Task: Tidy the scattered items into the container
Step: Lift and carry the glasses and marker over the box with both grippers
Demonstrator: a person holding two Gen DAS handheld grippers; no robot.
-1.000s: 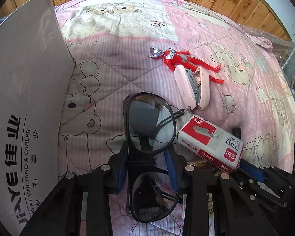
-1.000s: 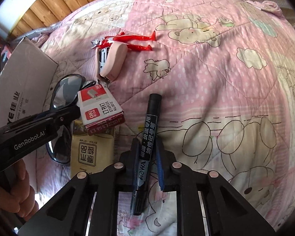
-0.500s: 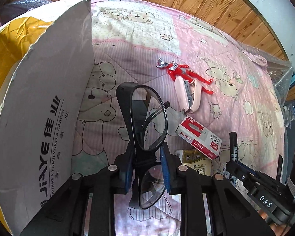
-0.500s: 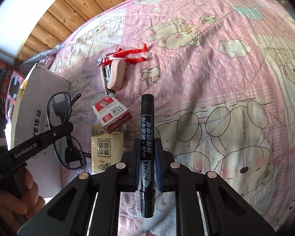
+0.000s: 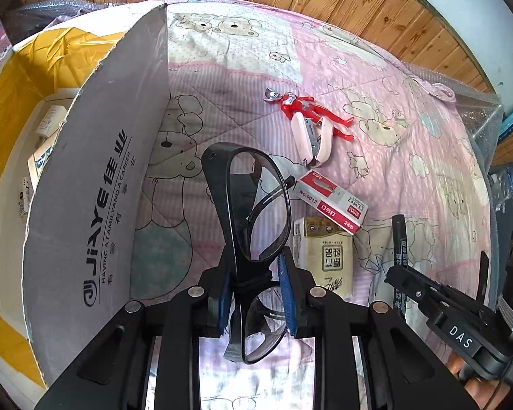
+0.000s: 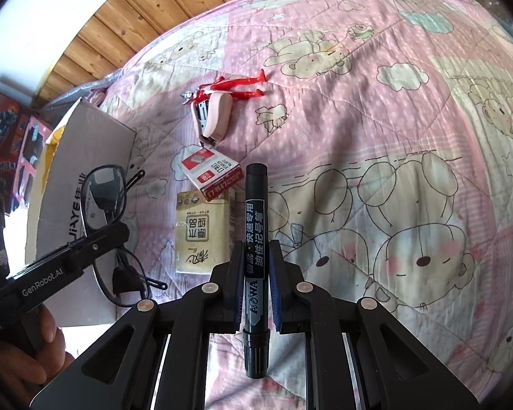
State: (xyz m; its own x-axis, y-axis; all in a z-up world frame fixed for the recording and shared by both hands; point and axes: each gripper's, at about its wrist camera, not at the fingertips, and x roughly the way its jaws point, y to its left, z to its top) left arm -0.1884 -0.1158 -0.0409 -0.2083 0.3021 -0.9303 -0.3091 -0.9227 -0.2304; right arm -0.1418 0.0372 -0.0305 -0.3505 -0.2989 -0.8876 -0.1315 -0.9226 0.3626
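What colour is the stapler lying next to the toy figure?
Pale pink, with a grey metal inside; the stapler shows best in the left wrist view, beside the red toy figure.

A: Quilt (image 6: 376, 109): pink, cartoon bears, white dots. Figure (image 5: 307, 111): red, silver.
B: Stapler (image 5: 311, 138) pale pink; staple box (image 5: 330, 201) red-white; marker (image 6: 254, 239) black; carton (image 5: 95, 205) grey, yellow-lined.

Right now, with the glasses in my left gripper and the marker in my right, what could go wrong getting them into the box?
1. The left gripper pinches the glasses only at the bridge; they could twist or slip, and hard squeezing might stress the frame.
2. The cardboard box has a tall flap standing beside the glasses; the loose temple arm may snag on it.
3. The marker sticks out far beyond the right gripper, so it might pivot.
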